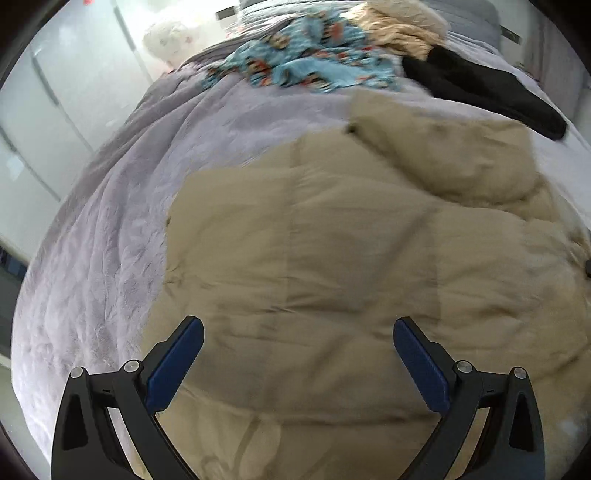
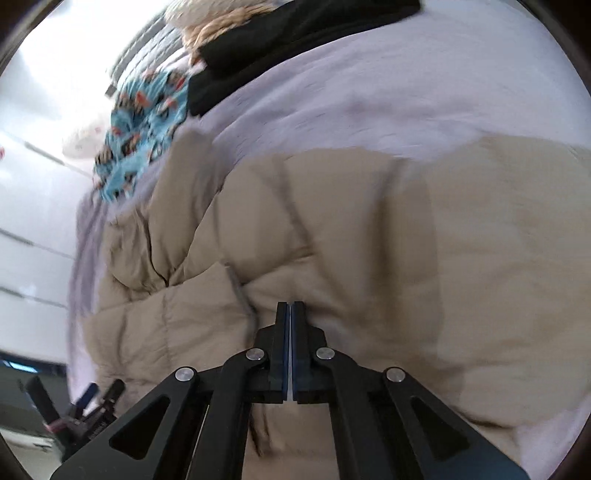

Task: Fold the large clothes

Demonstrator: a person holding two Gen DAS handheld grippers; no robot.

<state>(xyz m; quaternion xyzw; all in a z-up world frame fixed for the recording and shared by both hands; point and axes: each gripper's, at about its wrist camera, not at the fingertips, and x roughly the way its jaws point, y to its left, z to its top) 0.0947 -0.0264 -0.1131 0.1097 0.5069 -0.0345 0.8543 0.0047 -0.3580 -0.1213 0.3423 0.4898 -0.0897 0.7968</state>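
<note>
A large beige puffer jacket (image 1: 332, 258) lies spread on a lilac bed cover (image 1: 103, 240). One part of it is folded over at the upper right. My left gripper (image 1: 297, 332) is open and empty, hovering above the jacket's near part. In the right wrist view the jacket (image 2: 369, 229) fills the middle. My right gripper (image 2: 291, 314) has its jaws together at a fold of the jacket. Whether fabric is pinched between them I cannot tell. The left gripper (image 2: 92, 402) shows at the lower left there.
At the far end of the bed lie a blue patterned garment (image 1: 306, 66), a black garment (image 1: 480, 88) and a tan furry one (image 1: 399, 29). A white plush toy (image 1: 170, 37) sits at the far left. White wardrobe doors (image 1: 55, 110) stand left of the bed.
</note>
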